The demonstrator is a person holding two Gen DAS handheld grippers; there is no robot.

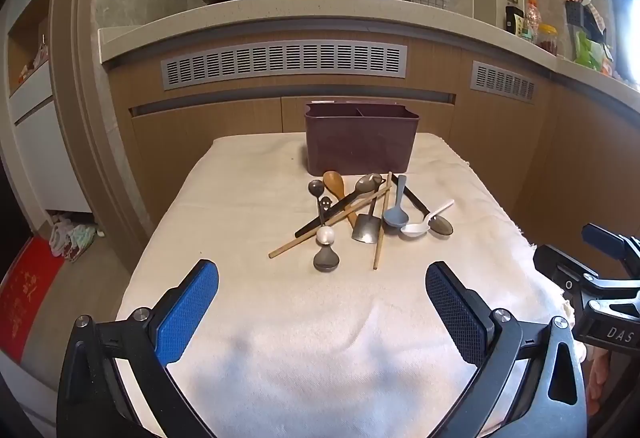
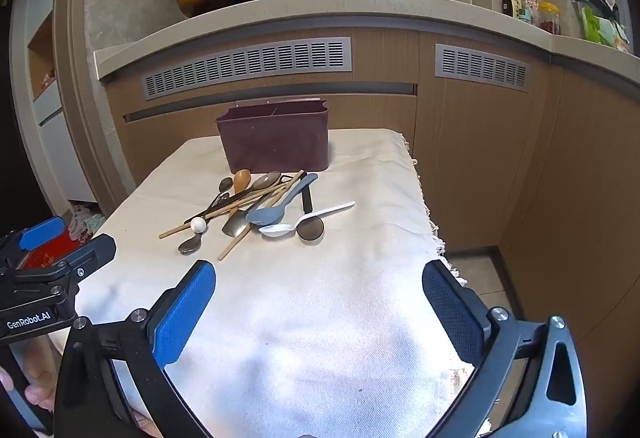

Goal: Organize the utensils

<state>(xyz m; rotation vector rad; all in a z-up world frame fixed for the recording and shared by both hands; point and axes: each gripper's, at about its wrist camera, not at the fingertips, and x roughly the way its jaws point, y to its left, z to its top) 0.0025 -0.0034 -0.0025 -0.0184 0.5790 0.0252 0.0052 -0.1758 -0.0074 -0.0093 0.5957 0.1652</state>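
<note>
Two grippers hang above the near end of the cloth-covered tabletop (image 1: 248, 318), both empty and spread wide: the left gripper (image 1: 322, 272) faces the pile head-on, the right gripper (image 2: 319, 272) sits further right, so neither has started on anything. At the left of the heap (image 1: 360, 213), a pearl-headed spoon (image 1: 326, 238) lies roughly lengthwise, bowl toward the camera. Bamboo chopsticks (image 1: 332, 220) cross it diagonally, low ends pointing near-left. Next come a wooden spoon (image 1: 335, 183), a small metal scoop (image 1: 366, 228) and a blue-grey spoon (image 1: 396, 215), bowl nearest. Rightmost, a white plastic spoon (image 1: 426, 224) angles far-right. Behind the pile stands the divided maroon holder (image 1: 360, 143), apparently empty and probably where they are to go.
</note>
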